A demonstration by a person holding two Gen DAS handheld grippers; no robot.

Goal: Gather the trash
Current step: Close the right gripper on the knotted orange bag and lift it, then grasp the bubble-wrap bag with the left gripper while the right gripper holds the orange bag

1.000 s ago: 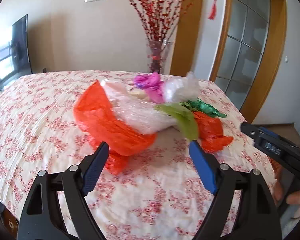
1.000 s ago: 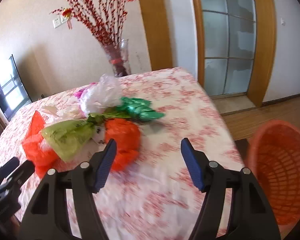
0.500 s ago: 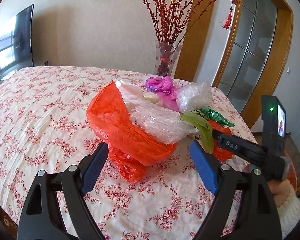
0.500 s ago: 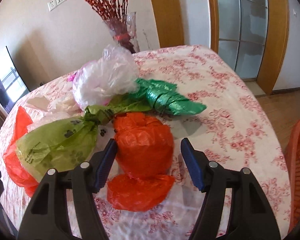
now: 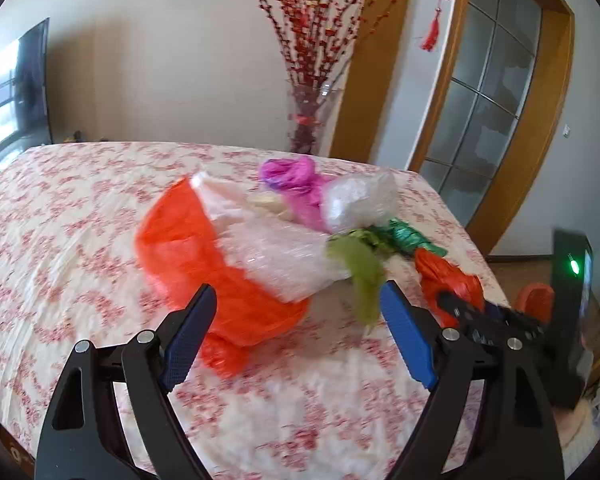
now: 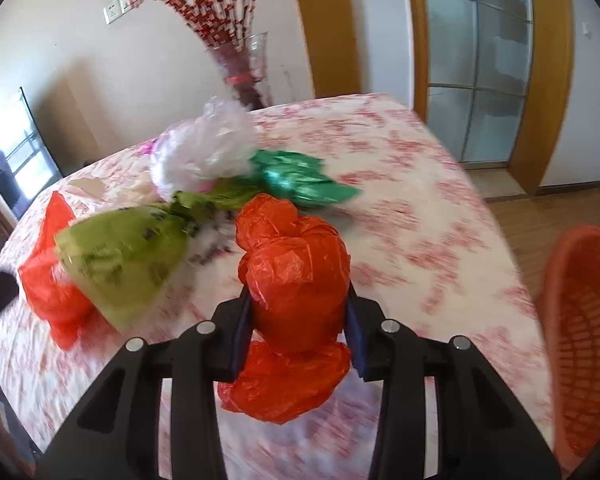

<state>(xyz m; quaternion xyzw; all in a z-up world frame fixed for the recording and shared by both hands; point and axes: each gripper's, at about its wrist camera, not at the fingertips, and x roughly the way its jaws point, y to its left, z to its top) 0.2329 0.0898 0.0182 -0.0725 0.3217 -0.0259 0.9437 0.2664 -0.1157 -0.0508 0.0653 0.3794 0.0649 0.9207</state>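
Currently clamped between both blue-padded fingers of the right gripper [image 6: 298, 330]: crumpled red-orange plastic bag bundle [image 6: 294, 276], upper part bulging above the pads, loose tail hanging below them onto the floral red-and-cream tablecloth [image 6: 428, 216]; same bundle visible from the left wrist view [image 5: 446, 280] near the table's right edge, with the right gripper's black body [image 5: 496, 320] reaching onto it. Just beside the bundle on its left: olive-green printed plastic bag [image 6: 128, 252], twisted neck running toward the pile's middle; behind it, shiny dark-green foil wrapper [image 6: 300, 178]; further back, crumpled clear plastic bag [image 6: 204, 148]. At the pile's left side: large flat orange plastic bag [image 5: 196, 264], partly covered by translucent bubble-wrap sheet [image 5: 280, 256]; behind these, magenta plastic bag [image 5: 292, 180]. Left gripper [image 5: 296, 340] held low over the cloth in front of the large orange bag; jaws spread wide, nothing between the pads, near tip close to the bag's edge, contact not determinable. Beyond the table's right edge, on the wooden floor: orange lattice plastic basket [image 6: 580, 332]. Behind the table: glass vase of red berry branches [image 5: 314, 116] against the wall.
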